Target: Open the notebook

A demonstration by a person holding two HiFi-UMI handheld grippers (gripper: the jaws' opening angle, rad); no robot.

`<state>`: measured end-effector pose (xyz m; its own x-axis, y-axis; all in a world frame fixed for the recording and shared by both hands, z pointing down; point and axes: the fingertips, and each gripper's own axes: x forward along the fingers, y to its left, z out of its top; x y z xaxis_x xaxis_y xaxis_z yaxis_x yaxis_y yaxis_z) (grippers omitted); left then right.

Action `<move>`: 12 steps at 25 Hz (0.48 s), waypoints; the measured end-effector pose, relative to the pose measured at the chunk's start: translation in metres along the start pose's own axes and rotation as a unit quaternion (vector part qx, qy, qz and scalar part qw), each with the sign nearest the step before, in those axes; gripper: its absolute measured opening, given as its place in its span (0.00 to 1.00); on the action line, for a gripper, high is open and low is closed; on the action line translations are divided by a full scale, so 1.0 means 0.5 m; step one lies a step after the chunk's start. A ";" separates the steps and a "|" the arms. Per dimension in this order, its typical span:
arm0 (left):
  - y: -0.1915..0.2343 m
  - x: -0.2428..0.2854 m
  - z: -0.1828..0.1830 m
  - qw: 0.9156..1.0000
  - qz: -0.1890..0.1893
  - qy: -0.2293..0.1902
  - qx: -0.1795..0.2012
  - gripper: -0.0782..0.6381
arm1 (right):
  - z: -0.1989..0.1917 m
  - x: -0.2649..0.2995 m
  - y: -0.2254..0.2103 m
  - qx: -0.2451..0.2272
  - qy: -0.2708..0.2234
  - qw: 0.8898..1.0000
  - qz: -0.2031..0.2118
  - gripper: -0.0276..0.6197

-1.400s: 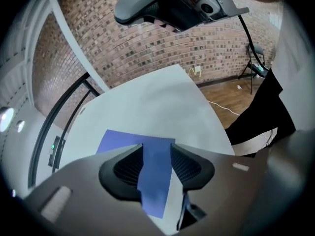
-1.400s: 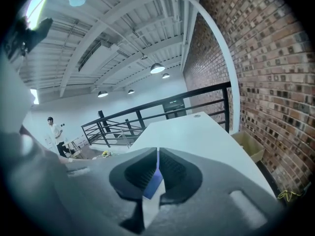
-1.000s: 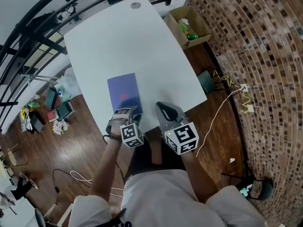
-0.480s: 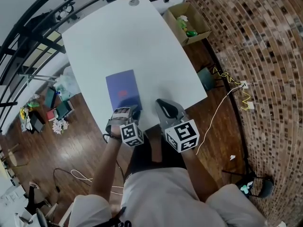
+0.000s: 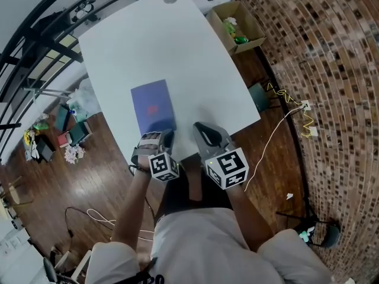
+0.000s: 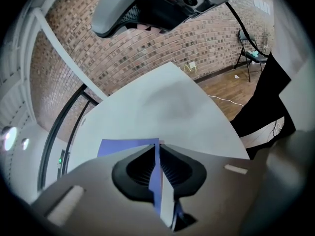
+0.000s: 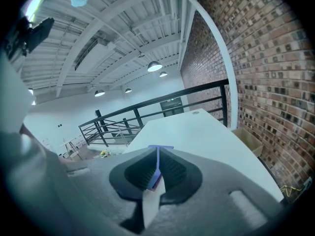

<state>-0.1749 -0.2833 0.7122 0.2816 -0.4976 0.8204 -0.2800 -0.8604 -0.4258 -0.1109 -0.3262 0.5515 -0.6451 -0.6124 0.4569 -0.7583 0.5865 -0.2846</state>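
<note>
A closed purple notebook [image 5: 153, 104] lies flat on the white table [image 5: 177, 46], near its front edge. My left gripper [image 5: 167, 136] is at the notebook's near right corner. In the left gripper view its jaws are closing, and only a thin slit remains. That slit of the left gripper [image 6: 158, 149] holds a strip of the purple notebook [image 6: 125, 147] edge and a sliver of white. My right gripper [image 5: 203, 132] hovers to the right of the notebook, apart from it. The right gripper [image 7: 158, 154] has its jaws together with nothing held. The notebook [image 7: 161, 147] shows just past its tips.
A cardboard box [image 5: 240, 25] with small items stands on the floor past the table's far right corner. A black railing [image 5: 35, 34] runs along the left. Clutter [image 5: 65, 138] lies on the wooden floor at left, a cable [image 5: 278, 135] at right, and a chair [image 6: 251, 53] by the brick wall.
The left gripper's jaws have drawn together at the notebook's near right corner, with the hand hardly moving. The right gripper has kept still.
</note>
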 end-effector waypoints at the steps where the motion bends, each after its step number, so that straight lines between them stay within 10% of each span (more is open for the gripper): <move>1: 0.002 -0.001 0.001 1.000 0.004 -0.001 -0.003 0.16 | -0.001 -0.001 0.000 0.000 0.000 1.000 0.001 0.04; 12: 0.014 -0.005 0.001 0.997 0.036 -0.009 -0.061 0.13 | -0.033 0.011 -0.001 -0.006 0.018 1.000 -0.001 0.04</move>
<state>-0.1773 -0.2880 0.7069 0.2733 -0.5613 0.7812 -0.4095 -0.8027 -0.4335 -0.1124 -0.3212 0.5679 -0.6398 -0.5943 0.4874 -0.7581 0.5923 -0.2729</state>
